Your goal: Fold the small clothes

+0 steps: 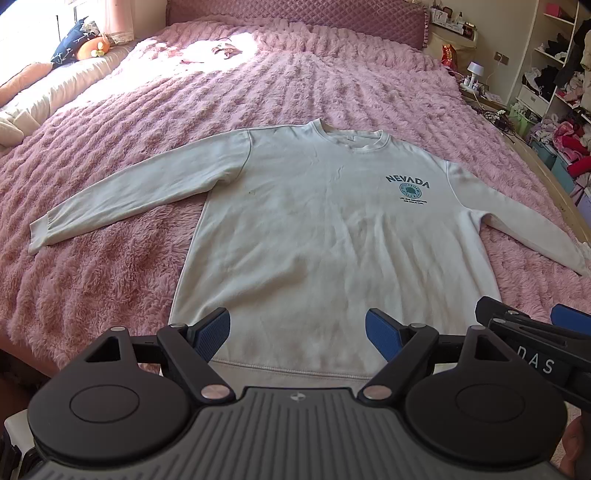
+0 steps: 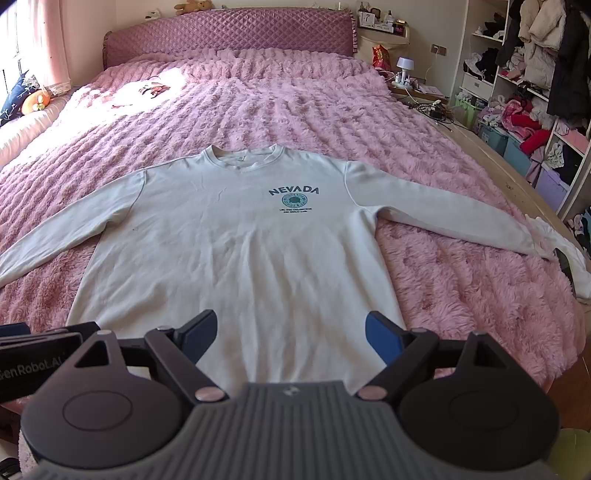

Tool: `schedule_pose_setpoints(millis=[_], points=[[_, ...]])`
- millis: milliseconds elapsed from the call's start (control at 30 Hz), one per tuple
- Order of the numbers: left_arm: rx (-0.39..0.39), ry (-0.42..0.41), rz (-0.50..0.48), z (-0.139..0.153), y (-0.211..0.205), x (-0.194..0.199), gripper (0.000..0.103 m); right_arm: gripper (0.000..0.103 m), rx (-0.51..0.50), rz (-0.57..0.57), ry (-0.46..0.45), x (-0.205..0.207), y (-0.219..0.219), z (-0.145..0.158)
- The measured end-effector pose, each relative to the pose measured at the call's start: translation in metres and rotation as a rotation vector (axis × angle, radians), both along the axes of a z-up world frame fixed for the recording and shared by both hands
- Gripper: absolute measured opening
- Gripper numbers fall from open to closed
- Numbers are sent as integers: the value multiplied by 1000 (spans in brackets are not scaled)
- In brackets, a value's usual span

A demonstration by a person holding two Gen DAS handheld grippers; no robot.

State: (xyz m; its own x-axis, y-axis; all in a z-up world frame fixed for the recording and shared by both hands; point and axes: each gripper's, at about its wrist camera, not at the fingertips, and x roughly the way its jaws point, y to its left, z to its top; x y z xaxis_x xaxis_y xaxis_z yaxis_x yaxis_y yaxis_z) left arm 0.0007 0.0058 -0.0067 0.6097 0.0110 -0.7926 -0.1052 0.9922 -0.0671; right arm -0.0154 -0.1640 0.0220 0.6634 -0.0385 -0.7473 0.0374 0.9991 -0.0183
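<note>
Because the white sweatshirt [image 1: 325,236] lies face up and spread flat on the pink blanket [image 1: 129,155], with the neck toward the headboard [image 2: 229,35] and the hem nearest you, every edge you need for folding is within reach. Its 2 sleeves are stretched out to either side, which keeps them clear of the body panel, so each can likely be folded in on its own. The sleeve on your right ends close to the bed's edge, beside a crumpled white cloth [image 2: 569,251]; judge that cuff as the one that could slip off or snag.

You hold the left gripper [image 1: 297,332] above the hem, jaws wide apart and nothing between them; the blue pads [image 1: 212,330] frame the lower middle of the sweatshirt without touching it. Your right gripper [image 2: 290,332] sits just beside it, also spread wide and empty, over the same lower edge. Both tilt downward at the fabric, which suits a first pinch.

No fold has been made yet, so the task looks to be at its very start. The "NEVADA" print [image 2: 293,192] faces up, so a fold made this way would probably hide it inside. The plush blanket may grip the fabric, so lift before dragging.
</note>
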Motion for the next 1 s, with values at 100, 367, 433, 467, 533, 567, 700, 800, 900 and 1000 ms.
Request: schedule_pose_setpoints(millis=[100,367,433,467,533,567,700,800,900,1000], points=[[-2,0,0,0,0,0,97,83,1,1,-1,0,-1,0],[-2,1,0,0,-1,0,97,83,0,0,-1,0,-1,0],[-4,1,0,0,-1,0,97,83,2,0,-1,0,-1,0],[-1,1,1,0,-2,0,97,83,2,1,-2,0,-1,0],[3,-1,1,0,-5,0,97,83,3,3,-2,0,-1,0],[2,1,2,0,-5,0,97,83,3,3,-2,0,-1,0],[2,1,1,-1,-6,0,97,83,3,3,-2,0,-1,0],[-5,1,-2,0,-6,0,97,83,3,2,-2,0,-1,0],[-5,2,-1,1,-7,-1,97,83,2,3,-3,0,-1,0],[-5,6,0,1,-7,-1,97,83,3,3,-3,0,-1,1]])
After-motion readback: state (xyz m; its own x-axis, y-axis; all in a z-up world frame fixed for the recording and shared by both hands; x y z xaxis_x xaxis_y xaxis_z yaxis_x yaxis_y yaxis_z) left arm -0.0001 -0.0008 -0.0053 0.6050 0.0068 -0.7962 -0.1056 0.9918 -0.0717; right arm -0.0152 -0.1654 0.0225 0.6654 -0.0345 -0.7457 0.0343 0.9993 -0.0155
